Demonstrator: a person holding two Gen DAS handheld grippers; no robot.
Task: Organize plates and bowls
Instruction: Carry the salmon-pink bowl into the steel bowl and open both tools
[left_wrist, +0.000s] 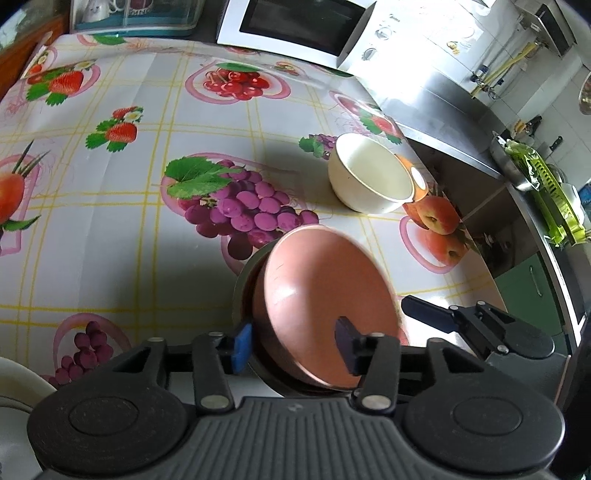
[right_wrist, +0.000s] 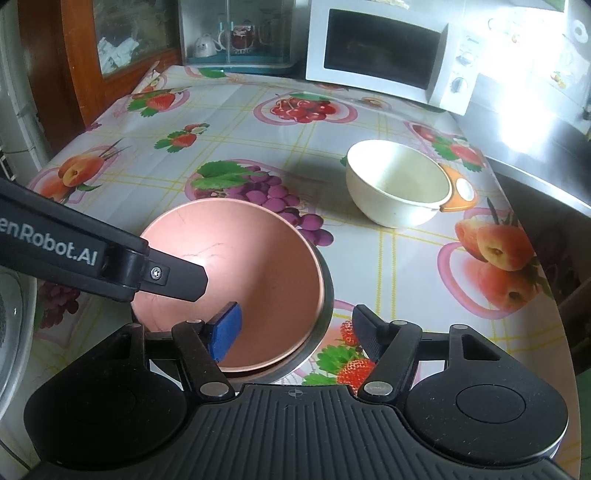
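Fruit-print tablecloth (left_wrist: 110, 206); pink bowl (right_wrist: 236, 280) nested in steel bowl (right_wrist: 325, 295) shows clearest from right wrist; both jaws open.

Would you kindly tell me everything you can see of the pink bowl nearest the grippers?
The pink bowl is smooth, matte salmon-pink with a thin rim and faint scuffs inside, looking like plastic or glazed ware. It is empty and sits tilted, nested in a metal bowl on the fruit-print tablecloth. Both grippers' jaws straddle its rim, open; no pad clearly presses it.
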